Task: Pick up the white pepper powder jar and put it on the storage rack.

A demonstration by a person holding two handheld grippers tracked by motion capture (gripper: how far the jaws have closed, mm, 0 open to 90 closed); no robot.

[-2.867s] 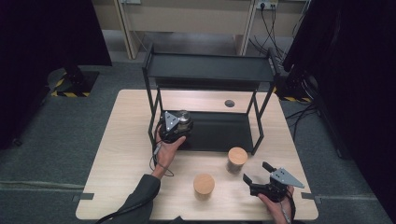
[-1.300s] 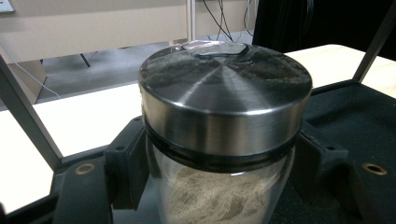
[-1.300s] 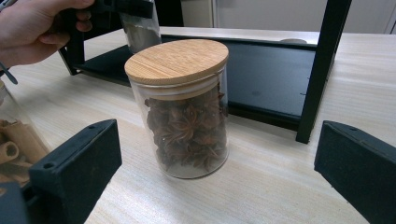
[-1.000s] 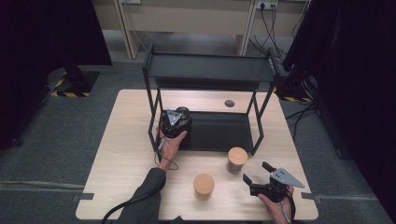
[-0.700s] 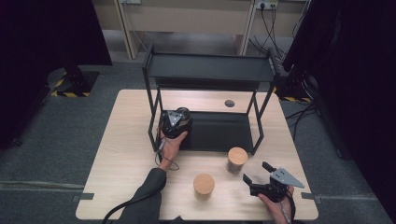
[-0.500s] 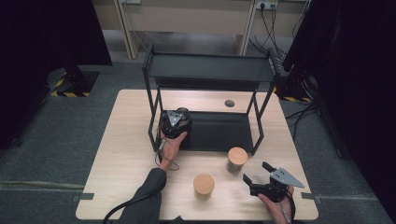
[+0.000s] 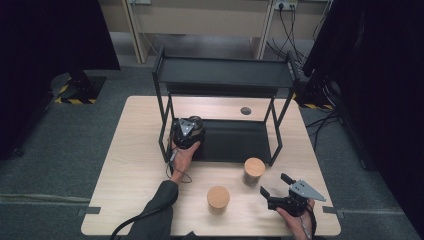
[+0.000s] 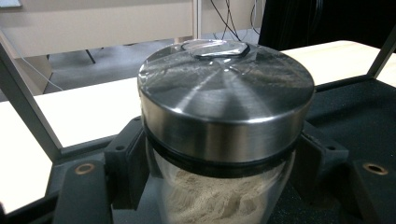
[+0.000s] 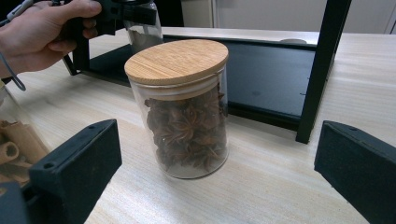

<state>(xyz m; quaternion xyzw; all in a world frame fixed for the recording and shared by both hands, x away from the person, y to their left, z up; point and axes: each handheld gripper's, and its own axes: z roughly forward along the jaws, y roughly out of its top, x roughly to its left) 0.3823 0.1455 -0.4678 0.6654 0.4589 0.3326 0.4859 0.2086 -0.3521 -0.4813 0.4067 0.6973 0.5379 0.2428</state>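
The left gripper (image 8: 219, 186) is clamped on a glass jar with a shiny metal lid (image 8: 226, 98). In the left gripper view the two black jaws press on both sides of the jar, just under the lid, and pale powder shows inside the glass. The jar sits in the middle of that frame. In the high view the left gripper (image 7: 187, 131) is near the middle of the frame, at the left edge of the black shelf rack (image 7: 225, 72), and the person's left hand (image 7: 183, 156) holds it from below. The jar is mostly hidden there under the gripper.

The right gripper (image 9: 219, 172) is wide open and holds nothing. Its jaws stand far apart at the lower left and lower right of the right gripper view. Between them, but farther off, stands a glass jar of star anise (image 9: 187, 126) with a wooden lid. It is upright on the wooden table (image 9: 261, 186) and the jaws do not touch it. In the high view the right gripper (image 7: 274, 187) is at the lower right, and the star anise jar (image 7: 254, 170) is just above and left of it.

The high view also shows a second wooden-lid jar (image 7: 218, 197) at lower middle. The right gripper view shows brown rolled sticks (image 9: 16, 140) at its left edge, and the left hand far off at upper left.
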